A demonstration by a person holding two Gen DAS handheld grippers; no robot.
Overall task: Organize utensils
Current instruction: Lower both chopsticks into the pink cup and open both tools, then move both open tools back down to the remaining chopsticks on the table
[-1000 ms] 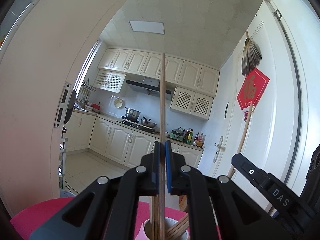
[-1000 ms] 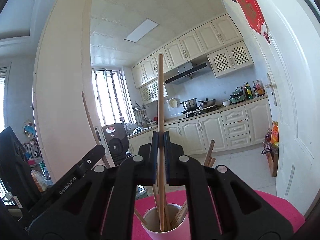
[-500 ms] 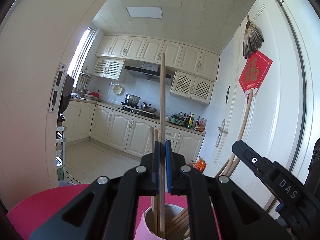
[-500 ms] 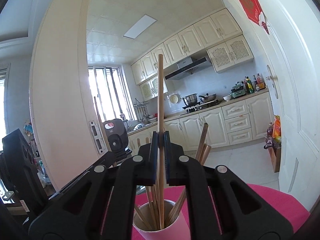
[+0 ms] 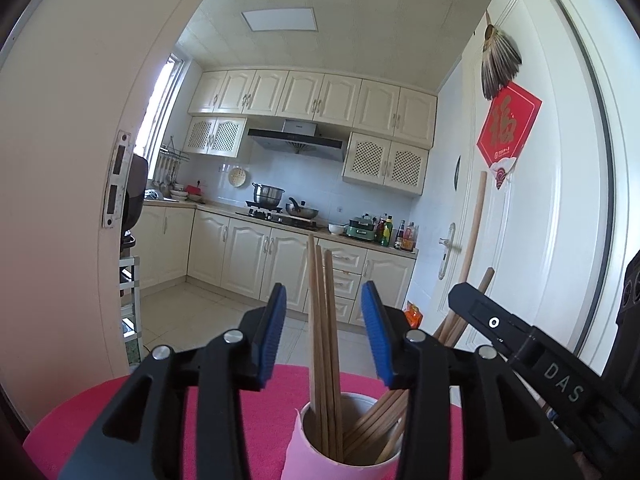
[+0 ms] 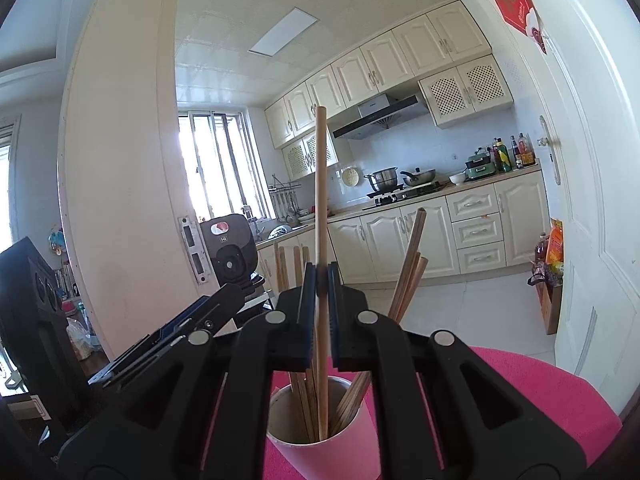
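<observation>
A pink paper cup (image 5: pixel 344 462) (image 6: pixel 332 454) stands on a pink round table and holds several wooden chopsticks (image 5: pixel 324 344). My left gripper (image 5: pixel 325 334) hovers over the cup, its jaws opening, with upright chopsticks standing free between the blue pads and touching neither. My right gripper (image 6: pixel 321 280) is shut on a single chopstick (image 6: pixel 320 184) held upright, its lower end inside the cup among the others. The right gripper's body shows at the right of the left wrist view, and the left gripper's body at the left of the right wrist view.
The pink table (image 5: pixel 264 408) (image 6: pixel 544 392) ends close behind the cup. Beyond it lie a tiled kitchen floor, cream cabinets (image 5: pixel 248 256), a stove with pots, a white door (image 5: pixel 532 240) at right and a door edge at left.
My left gripper has let go of its chopstick, which dropped into the cup among the others, and its jaws have spread. The right gripper has kept its hold on its chopstick.
</observation>
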